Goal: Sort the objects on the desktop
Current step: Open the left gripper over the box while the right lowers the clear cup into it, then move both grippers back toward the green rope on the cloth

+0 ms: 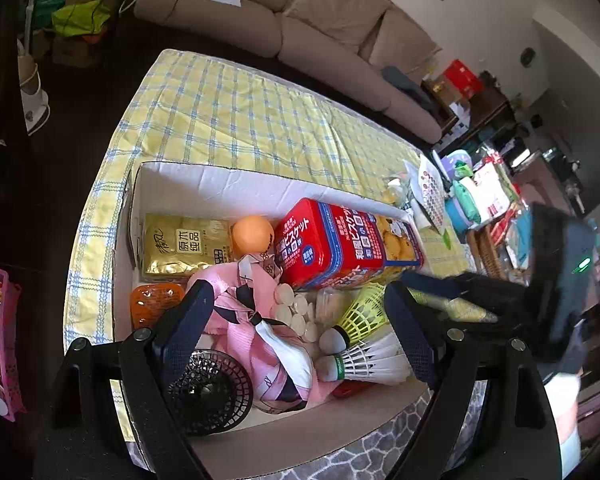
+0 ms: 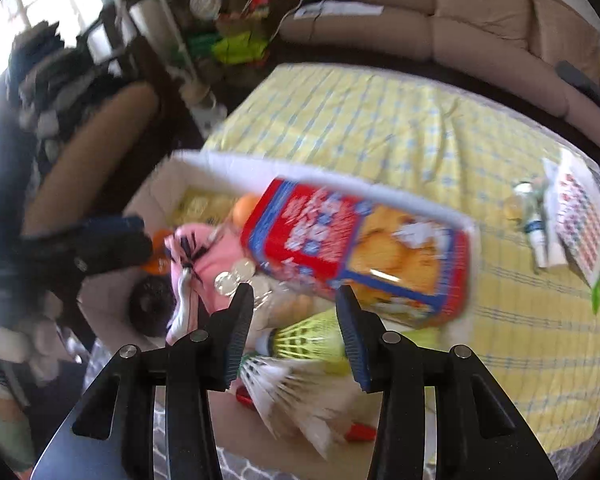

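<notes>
Two grippers hang over a cardboard box (image 1: pixel 204 178) on the yellow checked cloth (image 1: pixel 236 120). At the box's left edge lie a gold packet (image 1: pixel 180 252) and a black fan (image 1: pixel 210 388); pink fabric (image 1: pixel 240 320) fills the middle. The left gripper (image 1: pixel 300 320) gapes wide, holding nothing. A red biscuit tin (image 1: pixel 340 240) leans on the right wall, shuttlecocks (image 1: pixel 364 356) below it. The right gripper (image 2: pixel 296 320) stands partly open above them, empty.
</notes>
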Action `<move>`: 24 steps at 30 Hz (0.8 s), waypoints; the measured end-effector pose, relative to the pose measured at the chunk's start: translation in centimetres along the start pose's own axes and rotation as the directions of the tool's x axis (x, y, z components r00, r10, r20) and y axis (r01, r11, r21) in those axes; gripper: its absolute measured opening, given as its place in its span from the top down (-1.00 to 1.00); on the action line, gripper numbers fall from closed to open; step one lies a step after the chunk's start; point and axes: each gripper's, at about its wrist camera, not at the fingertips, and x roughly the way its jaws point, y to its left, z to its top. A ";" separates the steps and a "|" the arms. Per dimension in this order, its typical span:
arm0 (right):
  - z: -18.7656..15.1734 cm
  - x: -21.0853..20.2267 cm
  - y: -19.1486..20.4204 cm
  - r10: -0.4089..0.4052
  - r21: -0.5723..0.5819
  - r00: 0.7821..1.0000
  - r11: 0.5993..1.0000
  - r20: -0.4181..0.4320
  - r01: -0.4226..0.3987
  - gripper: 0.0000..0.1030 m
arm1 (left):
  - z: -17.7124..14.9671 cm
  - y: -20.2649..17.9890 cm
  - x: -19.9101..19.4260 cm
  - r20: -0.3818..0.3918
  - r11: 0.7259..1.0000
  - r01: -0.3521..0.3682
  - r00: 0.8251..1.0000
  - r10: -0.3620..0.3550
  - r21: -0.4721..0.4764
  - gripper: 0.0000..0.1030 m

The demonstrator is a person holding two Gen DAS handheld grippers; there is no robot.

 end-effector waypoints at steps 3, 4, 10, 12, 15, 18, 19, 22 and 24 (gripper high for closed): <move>-0.6 -1.7 -1.6 -0.016 0.034 0.999 0.999 0.029 0.015 0.15 | -0.4 -0.6 0.4 -0.007 1.000 -0.016 1.000 0.016 0.027 -0.72; -0.8 -2.2 -2.0 -0.022 0.045 0.999 0.999 0.037 0.020 0.15 | -0.5 -0.9 0.5 -0.009 0.999 -0.025 1.000 0.026 0.042 -0.73; -3.6 -5.0 -5.6 -0.039 0.118 0.995 0.993 0.089 0.029 -0.16 | -1.8 -3.7 1.3 -0.007 0.987 -0.052 0.999 0.054 0.149 -1.00; -4.6 -5.9 -7.2 -0.040 0.151 0.993 0.988 0.112 0.023 -0.36 | -2.2 -4.7 1.5 -0.016 0.984 -0.051 0.998 0.054 0.170 -1.00; -5.9 -7.2 -9.7 -0.042 0.207 0.989 0.978 0.144 0.012 -0.58 | -2.6 -6.3 1.9 -0.031 0.982 -0.042 0.998 0.049 0.184 -1.00; -7.4 -8.3 -12.3 -0.047 0.265 0.984 0.964 0.172 0.000 -0.58 | -2.6 -8.3 2.2 -0.045 0.979 -0.022 0.998 0.032 0.200 -1.00; -8.0 -8.6 -13.2 -0.047 0.284 0.982 0.959 0.182 -0.007 -0.58 | -2.6 -9.1 2.3 -0.047 0.977 -0.022 0.998 0.033 0.210 -1.00; -9.3 -9.3 -15.4 -0.061 0.326 0.977 0.945 0.204 -0.009 -0.58 | -2.2 -11.6 2.9 -0.053 0.967 -0.038 0.997 0.053 0.250 -1.00; -10.1 -9.5 -16.8 -0.067 0.357 0.974 0.934 0.215 -0.014 -0.58 | -1.8 -13.5 3.7 -0.063 0.959 -0.031 0.997 0.051 0.282 -1.00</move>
